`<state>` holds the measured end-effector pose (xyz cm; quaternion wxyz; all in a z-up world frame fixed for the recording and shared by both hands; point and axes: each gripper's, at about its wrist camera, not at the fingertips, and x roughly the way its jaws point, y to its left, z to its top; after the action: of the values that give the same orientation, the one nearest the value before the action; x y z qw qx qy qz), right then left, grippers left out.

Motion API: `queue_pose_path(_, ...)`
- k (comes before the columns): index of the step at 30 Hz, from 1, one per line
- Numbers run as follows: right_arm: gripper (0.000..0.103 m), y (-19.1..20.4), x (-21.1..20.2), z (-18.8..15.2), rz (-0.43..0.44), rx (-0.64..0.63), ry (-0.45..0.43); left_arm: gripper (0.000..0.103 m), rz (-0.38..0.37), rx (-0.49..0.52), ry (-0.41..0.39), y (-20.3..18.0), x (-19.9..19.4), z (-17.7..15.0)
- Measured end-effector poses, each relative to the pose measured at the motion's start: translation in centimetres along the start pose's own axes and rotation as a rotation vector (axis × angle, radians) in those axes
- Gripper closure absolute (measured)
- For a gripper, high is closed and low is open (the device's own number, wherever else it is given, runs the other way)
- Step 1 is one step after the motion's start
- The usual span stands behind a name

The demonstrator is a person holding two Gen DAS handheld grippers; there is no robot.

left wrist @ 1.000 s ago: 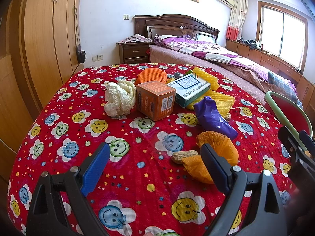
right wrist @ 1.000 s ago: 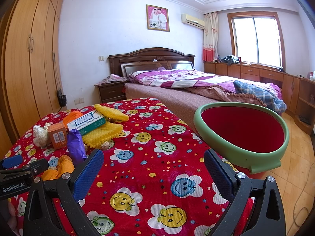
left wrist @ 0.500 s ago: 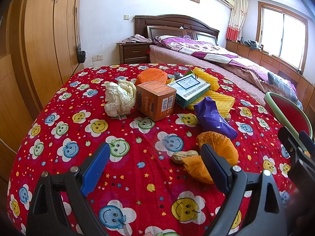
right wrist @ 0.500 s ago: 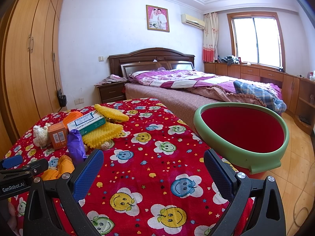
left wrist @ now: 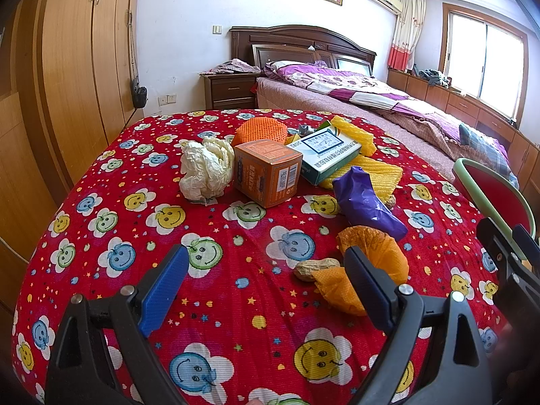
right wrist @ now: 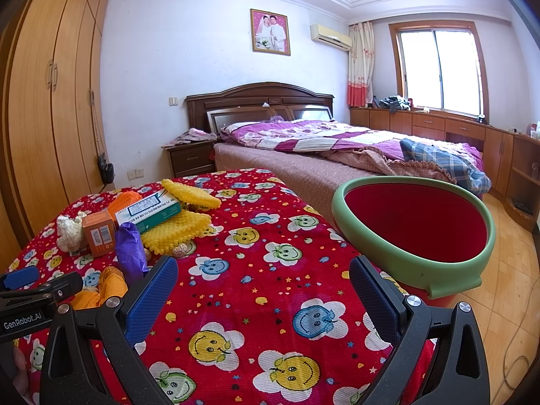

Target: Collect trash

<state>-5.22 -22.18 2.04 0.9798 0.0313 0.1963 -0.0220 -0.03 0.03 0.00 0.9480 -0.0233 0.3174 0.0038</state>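
Left wrist view: nothing looks collected yet, since the left gripper (left wrist: 266,276) is spread wide and holds nothing above the red smiley-print tablecloth (left wrist: 209,303), and all the trash lies loose on it. Taking the orange box (left wrist: 268,172) as landmark: nearest the camera, well in front of it and to its right, sit a peanut shell (left wrist: 314,269) and crumpled orange foam netting (left wrist: 374,263); a purple wrapper (left wrist: 366,204) lies just right of the box; crumpled white paper (left wrist: 207,168) sits just left of it; a green-and-white carton (left wrist: 325,157) on yellow foam netting (left wrist: 374,172) lies behind it to the right. The right gripper (right wrist: 263,290) is likewise spread and unloaded, with the red bin (right wrist: 415,226), its inside bare where visible, far right of the box beyond the table edge.
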Motion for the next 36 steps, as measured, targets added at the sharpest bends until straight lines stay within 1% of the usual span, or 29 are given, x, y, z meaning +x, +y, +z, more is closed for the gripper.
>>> queue_pose_path(10,0.002,-0.3,0.2,0.1,0.005,0.003,0.008,0.010,0.007,0.005,0.001,0.2,-0.2,0.0)
queue_pose_path(13,0.002,-0.2,0.2,-0.2,0.008,0.009,0.013,0.010,0.007,0.012,0.009,-0.4,0.0,-0.1)
queue_pose_path(17,0.002,-0.4,0.4,0.3,0.018,0.015,0.042,0.010,-0.003,0.011,0.041,-0.6,0.3,0.3)
queue_pose_path(22,0.002,-0.3,0.7,0.9,0.054,0.008,0.086,0.013,-0.027,-0.004,0.087,0.0,0.7,0.6)
queue_pose_path(27,0.002,-0.3,0.8,2.2,0.075,0.002,0.107,0.013,-0.047,-0.026,0.114,1.2,0.6,1.7)
queue_pose_path(32,0.002,0.1,1.7,3.6,0.092,-0.022,0.164,0.013,-0.057,-0.055,0.146,2.9,1.1,3.6)
queue_pose_path(36,0.002,0.3,2.2,4.6,0.109,-0.042,0.181,0.013,-0.041,-0.061,0.157,4.1,2.0,5.3)
